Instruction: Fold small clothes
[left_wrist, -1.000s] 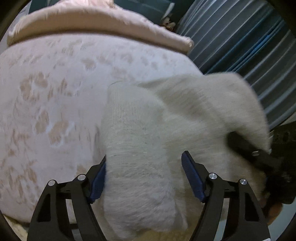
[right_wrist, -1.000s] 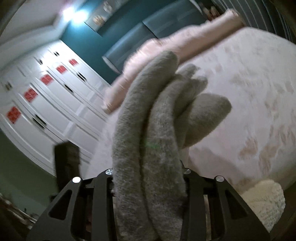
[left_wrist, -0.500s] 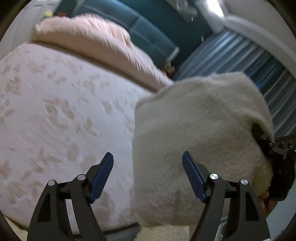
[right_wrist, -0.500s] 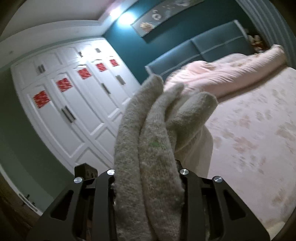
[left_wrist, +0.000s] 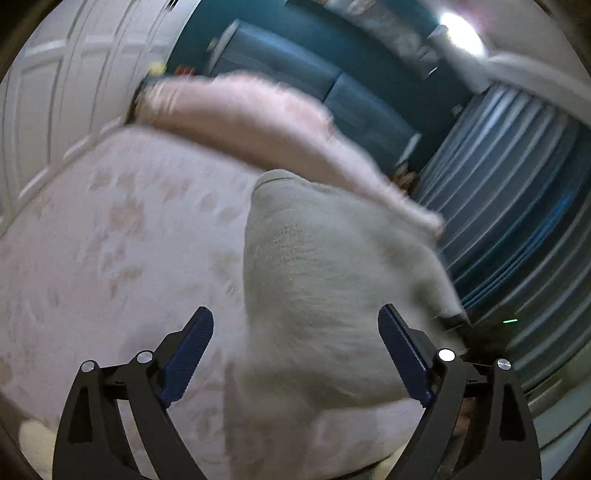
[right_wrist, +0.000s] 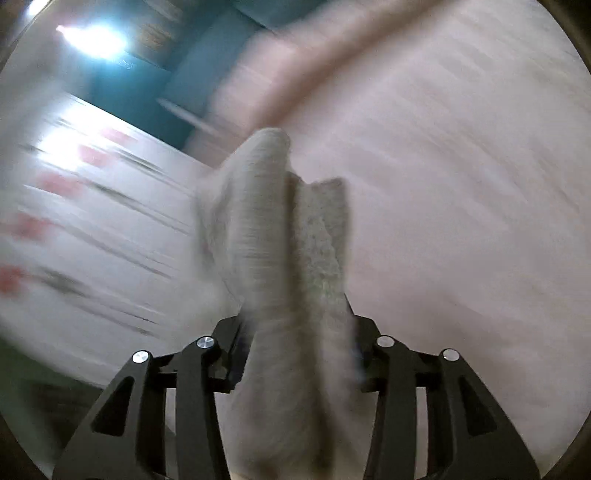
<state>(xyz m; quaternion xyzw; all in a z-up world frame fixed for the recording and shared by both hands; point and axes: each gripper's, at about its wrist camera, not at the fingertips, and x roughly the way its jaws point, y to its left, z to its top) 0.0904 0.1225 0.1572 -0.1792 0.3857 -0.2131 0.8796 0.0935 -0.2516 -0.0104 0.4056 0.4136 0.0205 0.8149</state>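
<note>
The fold is in mid-course, by my reading: one fuzzy cream garment (right_wrist: 291, 280) is bunched into thick layers and clamped in the right gripper (right_wrist: 295, 354), whose fingers press on it from both sides, so it hangs in the air above the bed (left_wrist: 92, 258) rather than lying flat on it. In the left wrist view the same garment fills the space from the centre out to about 3 o'clock, dangling from the right gripper, part of which shows dark at roughly 4 o'clock. The left gripper (left_wrist: 295, 354) has its blue-padded fingers (left_wrist: 188, 354) spread wide — its jaws have just been opening — and although the cloth hangs between them, neither pad presses on it, so it holds nothing. What seems done is a gathering or doubling of the cloth; what is left is to lay it down, square the layers and set it aside. I count one garment in hand, two grippers, one bed with a pale patterned cover, and one pink quilt (left_wrist: 258, 122) rolled along the head of the bed at about 12 o'clock — a pale patch at 7 o'clock in the left view is too blurred to name.
</note>
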